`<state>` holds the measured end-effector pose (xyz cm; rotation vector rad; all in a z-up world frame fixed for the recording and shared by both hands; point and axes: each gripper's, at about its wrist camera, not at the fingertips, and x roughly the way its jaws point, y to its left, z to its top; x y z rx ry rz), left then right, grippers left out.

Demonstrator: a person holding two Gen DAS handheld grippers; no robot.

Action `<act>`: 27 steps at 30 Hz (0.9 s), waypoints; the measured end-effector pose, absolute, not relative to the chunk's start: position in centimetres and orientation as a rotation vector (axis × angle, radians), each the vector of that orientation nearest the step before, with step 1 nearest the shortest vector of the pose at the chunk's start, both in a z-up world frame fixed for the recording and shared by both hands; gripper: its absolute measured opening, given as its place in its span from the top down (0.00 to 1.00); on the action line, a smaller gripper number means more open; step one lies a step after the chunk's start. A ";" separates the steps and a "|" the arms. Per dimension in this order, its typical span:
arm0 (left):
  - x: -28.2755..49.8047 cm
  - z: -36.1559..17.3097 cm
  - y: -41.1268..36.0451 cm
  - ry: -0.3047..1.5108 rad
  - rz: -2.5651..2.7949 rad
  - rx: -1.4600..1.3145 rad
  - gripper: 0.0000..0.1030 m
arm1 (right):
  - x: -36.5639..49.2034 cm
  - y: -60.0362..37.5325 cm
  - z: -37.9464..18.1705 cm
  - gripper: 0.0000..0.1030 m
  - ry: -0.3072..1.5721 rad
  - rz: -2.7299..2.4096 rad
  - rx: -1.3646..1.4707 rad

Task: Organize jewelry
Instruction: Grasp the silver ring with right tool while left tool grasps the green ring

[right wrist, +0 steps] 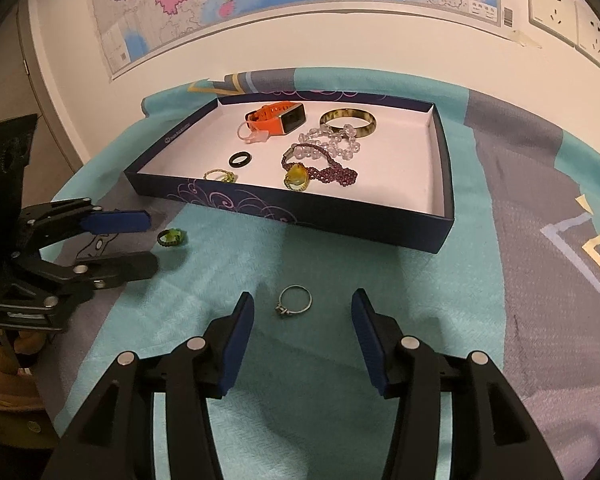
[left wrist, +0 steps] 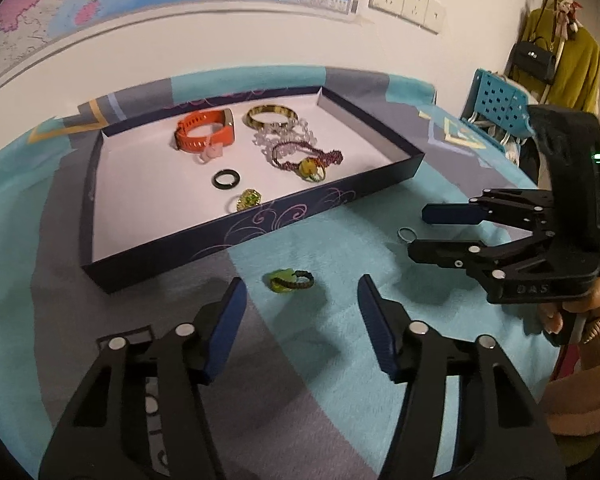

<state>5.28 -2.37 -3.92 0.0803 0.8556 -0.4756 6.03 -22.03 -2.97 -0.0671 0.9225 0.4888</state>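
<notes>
A dark blue box (left wrist: 256, 224) with a white inside sits on a blue and grey cloth (left wrist: 312, 344). In the box lie an orange watch (left wrist: 204, 132), a brown bangle (left wrist: 272, 117), clear beads (left wrist: 284, 134), a purple bead string (left wrist: 308, 154) with a yellow stone, a black ring (left wrist: 227, 179) and a small gold ring (left wrist: 248, 200).

The left gripper (left wrist: 302, 298) has its jaws apart, with nothing held. A green ring (left wrist: 288, 279) lies on the cloth just past its tips, near the box's near wall. This view also shows the right gripper (left wrist: 416, 228) from the side, jaws apart, with a thin silver ring (left wrist: 405, 234) by its tips, and a hand (left wrist: 572, 308) on its handle.

The right wrist view shows the silver ring (right wrist: 295, 301) much better: it lies flat on the cloth between the open tips of the right gripper (right wrist: 302, 306), untouched. It has a tiny stone. The watch's screen shows only here. On the far left, the left gripper (right wrist: 150, 242) hangs open beside the green ring (right wrist: 172, 237).
</notes>
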 end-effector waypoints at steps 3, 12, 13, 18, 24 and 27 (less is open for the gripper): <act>5.9 -4.3 -2.7 0.882 -0.473 0.062 0.54 | 6.0 -21.9 -3.0 0.53 0.922 0.494 -0.063; 6.5 -4.7 -3.2 0.898 -0.451 0.066 0.69 | 5.9 -20.9 -3.0 0.54 0.922 0.486 -0.105; 6.5 -4.7 -3.2 0.899 -0.449 0.067 0.73 | 5.8 -20.8 -3.0 0.56 0.921 0.476 -0.116; 6.6 -4.7 -2.9 0.902 -0.442 0.052 0.77 | 5.8 -20.7 -3.0 0.70 0.918 0.454 -0.132; 6.5 -4.7 -3.0 0.899 -0.431 0.057 0.77 | 5.7 -20.5 -3.0 0.85 0.916 0.459 -0.142; 6.4 -4.6 -3.0 0.899 -0.428 0.051 0.77 | 5.7 -20.5 -3.0 0.87 0.916 0.463 -0.130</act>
